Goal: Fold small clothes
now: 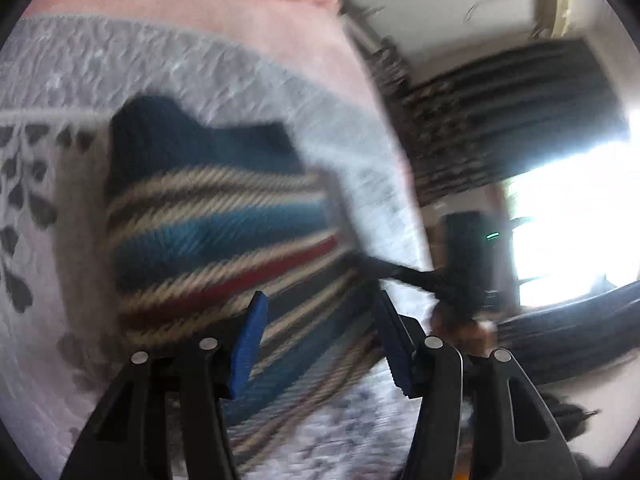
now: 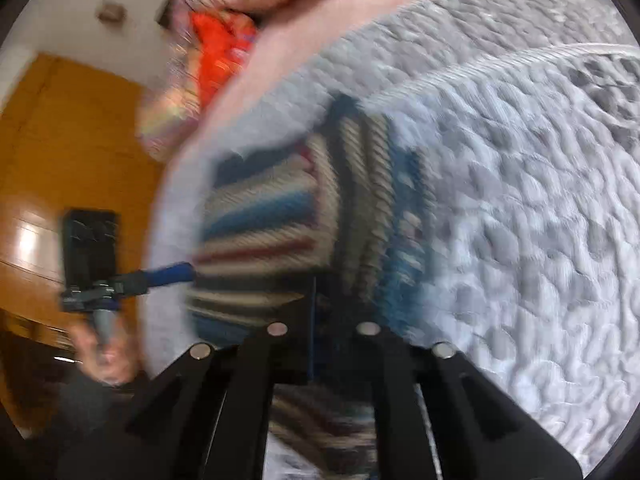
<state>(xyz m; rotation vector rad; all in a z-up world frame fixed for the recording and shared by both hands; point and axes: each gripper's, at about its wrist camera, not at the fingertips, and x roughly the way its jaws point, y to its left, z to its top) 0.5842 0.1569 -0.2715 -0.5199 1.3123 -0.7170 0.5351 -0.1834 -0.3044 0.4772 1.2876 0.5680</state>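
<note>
While the striped garment [image 1: 216,220] lies on the quilt [image 1: 52,280], left claw [image 1: 320,336] apart, right claw [image 2: 316,300] clamped on it

Your room had a blown-out bright window [image 1: 576,220], dark striped curtain [image 1: 500,120], white wall [image 1: 432,4], orange wooden door [image 2: 76,132], grey quilted bedspread [image 2: 520,200] with pink sheet [image 1: 312,36]

I can read no text, label, brand or number anywhere in either of my wrist views; the blur hides any fine print there might be.
</note>
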